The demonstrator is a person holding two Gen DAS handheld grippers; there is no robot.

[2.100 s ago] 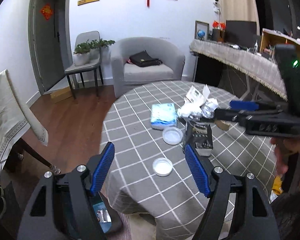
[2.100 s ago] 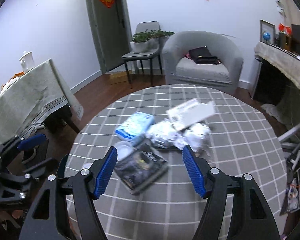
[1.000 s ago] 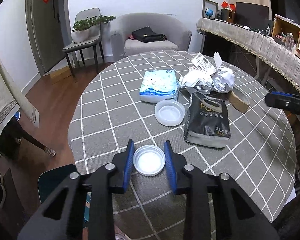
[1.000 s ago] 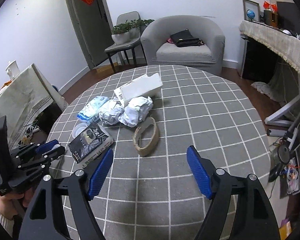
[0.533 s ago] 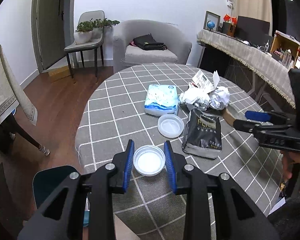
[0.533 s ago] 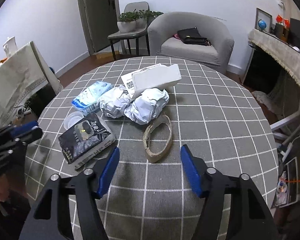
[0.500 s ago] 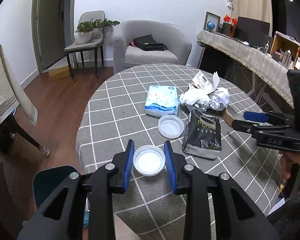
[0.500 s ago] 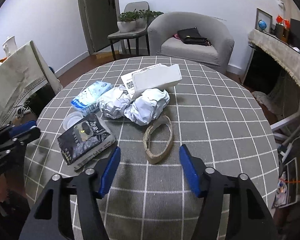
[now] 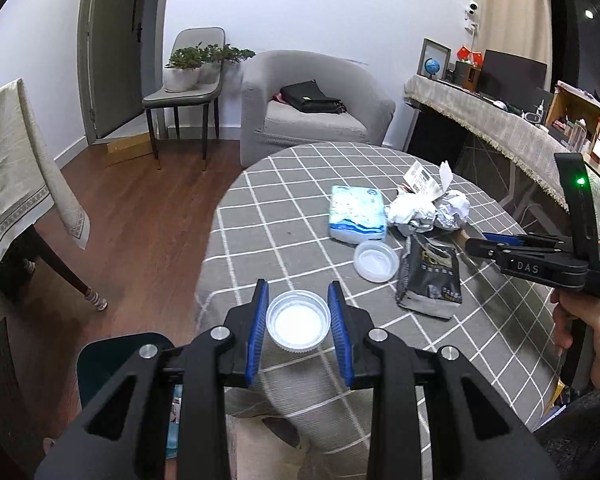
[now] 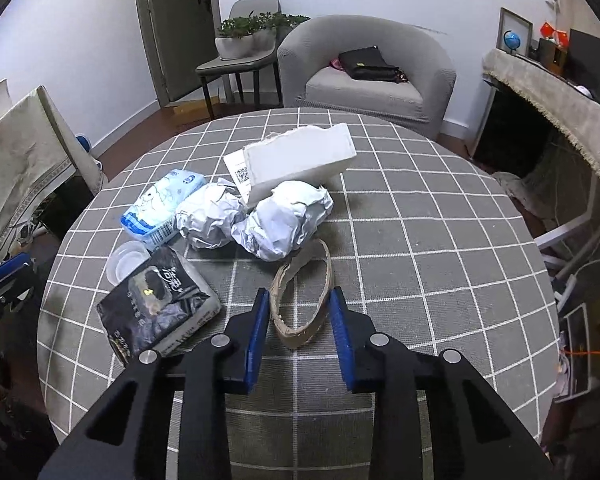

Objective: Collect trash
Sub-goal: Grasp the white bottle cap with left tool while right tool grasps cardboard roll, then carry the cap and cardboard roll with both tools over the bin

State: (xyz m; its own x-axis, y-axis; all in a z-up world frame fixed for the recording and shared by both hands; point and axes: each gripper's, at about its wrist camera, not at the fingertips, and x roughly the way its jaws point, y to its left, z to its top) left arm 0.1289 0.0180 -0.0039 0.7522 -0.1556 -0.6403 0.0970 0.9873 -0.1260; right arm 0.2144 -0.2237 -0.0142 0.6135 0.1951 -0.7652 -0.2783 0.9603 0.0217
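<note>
My left gripper (image 9: pixel 298 322) is shut on a clear plastic lid (image 9: pixel 298 325) and holds it above the near edge of the round table (image 9: pixel 260 208). My right gripper (image 10: pixel 299 322) has closed in around a flattened cardboard tape ring (image 10: pixel 303 298) lying on the table; its pads sit at the ring's two sides. On the table lie two crumpled paper balls (image 10: pixel 260 220), a white foam block (image 10: pixel 300 158), a blue tissue pack (image 10: pixel 162 202), a black packet (image 10: pixel 160 304) and a second clear lid (image 10: pixel 127 259).
A teal bin (image 9: pixel 104 364) stands on the floor under my left gripper. A grey armchair (image 9: pixel 311 112), a chair with plants (image 9: pixel 188 92) and a cloth-covered table (image 9: pixel 16 168) stand around. A long draped counter (image 9: pixel 499 128) runs at the right.
My left gripper closed on the clear lid and lifted it back toward the table edge. My right gripper came down and narrowed around the cardboard ring.
</note>
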